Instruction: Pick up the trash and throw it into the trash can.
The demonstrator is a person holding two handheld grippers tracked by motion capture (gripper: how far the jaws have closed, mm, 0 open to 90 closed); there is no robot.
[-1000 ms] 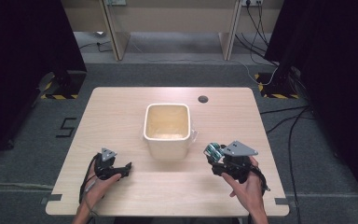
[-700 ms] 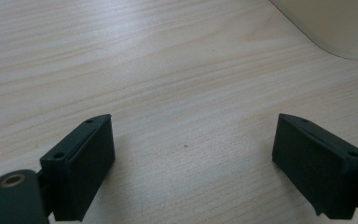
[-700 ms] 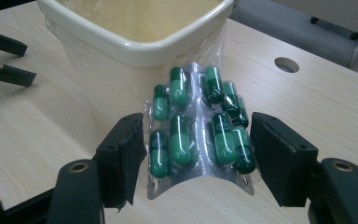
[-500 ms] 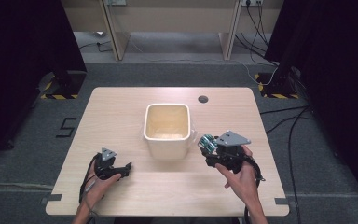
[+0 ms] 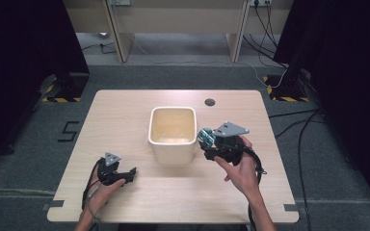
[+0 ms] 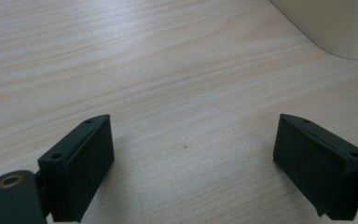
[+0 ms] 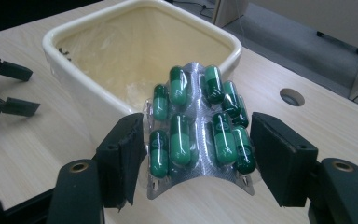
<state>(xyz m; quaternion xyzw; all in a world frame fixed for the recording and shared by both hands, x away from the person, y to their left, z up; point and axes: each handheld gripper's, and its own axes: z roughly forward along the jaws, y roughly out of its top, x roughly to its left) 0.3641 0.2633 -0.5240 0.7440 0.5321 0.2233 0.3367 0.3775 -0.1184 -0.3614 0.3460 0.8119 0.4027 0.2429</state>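
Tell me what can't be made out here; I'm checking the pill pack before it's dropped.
- Blister pack, right gripper view: side edges hidden behind the fingers; printing not visible.
- Same pack, high view: too small to count capsules.
- Bin floor, high view: near wall hides part.
- Bin, left gripper view: cut off by the frame's top edge.

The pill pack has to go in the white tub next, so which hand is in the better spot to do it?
The right one. Its claw is shut on the pill pack, right beside the white tub. The left claw is open and holds nothing, low over the table.
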